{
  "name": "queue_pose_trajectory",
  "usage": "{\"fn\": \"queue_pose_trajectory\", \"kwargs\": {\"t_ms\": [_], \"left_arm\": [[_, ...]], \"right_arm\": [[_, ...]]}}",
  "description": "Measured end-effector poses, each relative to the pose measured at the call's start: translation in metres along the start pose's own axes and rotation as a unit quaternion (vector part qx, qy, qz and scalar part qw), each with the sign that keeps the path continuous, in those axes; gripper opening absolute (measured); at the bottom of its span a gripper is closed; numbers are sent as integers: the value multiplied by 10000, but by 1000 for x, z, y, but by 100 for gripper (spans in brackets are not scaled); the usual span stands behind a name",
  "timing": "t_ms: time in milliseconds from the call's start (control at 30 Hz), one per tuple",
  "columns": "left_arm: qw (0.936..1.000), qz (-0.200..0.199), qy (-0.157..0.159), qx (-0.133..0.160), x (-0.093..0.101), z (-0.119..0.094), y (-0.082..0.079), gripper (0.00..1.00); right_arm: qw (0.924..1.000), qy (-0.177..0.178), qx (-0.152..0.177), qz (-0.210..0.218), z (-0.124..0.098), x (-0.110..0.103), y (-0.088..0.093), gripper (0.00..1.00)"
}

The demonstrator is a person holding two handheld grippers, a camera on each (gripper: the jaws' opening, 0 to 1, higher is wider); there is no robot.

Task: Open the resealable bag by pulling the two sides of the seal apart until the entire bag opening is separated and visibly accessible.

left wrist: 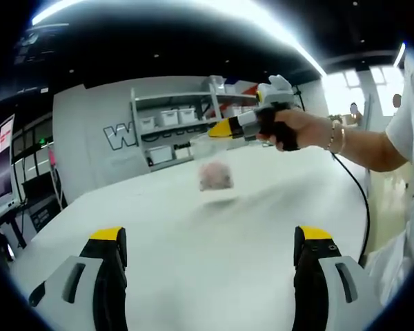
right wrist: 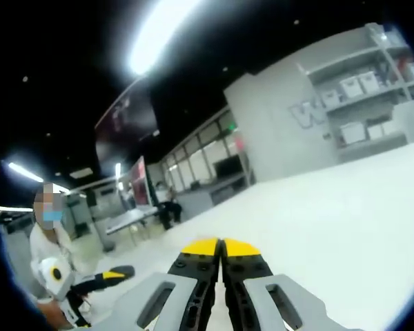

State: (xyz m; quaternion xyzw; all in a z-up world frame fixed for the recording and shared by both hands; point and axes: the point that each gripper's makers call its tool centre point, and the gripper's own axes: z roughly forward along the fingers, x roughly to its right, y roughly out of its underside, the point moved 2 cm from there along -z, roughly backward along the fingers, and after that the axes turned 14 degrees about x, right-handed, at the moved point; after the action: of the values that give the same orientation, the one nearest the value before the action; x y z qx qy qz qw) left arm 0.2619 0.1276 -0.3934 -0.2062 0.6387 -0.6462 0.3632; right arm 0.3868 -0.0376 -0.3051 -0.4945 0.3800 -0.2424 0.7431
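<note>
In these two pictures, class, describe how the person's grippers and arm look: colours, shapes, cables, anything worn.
The left gripper has two black jaws with yellow tips and light grey slotted bodies. The right gripper is built the same: black jaws, yellow tips, grey bodies. A hand grips its black handle; a black cable trails from it. The wrist wears bracelets, the arm a short white sleeve.

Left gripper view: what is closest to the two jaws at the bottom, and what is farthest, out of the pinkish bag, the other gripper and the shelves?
1. The pinkish bag, blurred, middle of the white table.
2. The right gripper, held in a hand, above and behind the bag.
3. The shelves, against the far wall.
</note>
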Motion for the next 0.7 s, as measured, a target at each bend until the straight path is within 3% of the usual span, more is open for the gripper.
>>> {"fn": "queue_pose_trajectory", "kwargs": {"t_ms": [700], "left_arm": [[10000, -52, -24, -6, -3, 0, 1, 100]], "right_arm": [[9997, 229, -51, -7, 30, 26, 2, 0]]}}
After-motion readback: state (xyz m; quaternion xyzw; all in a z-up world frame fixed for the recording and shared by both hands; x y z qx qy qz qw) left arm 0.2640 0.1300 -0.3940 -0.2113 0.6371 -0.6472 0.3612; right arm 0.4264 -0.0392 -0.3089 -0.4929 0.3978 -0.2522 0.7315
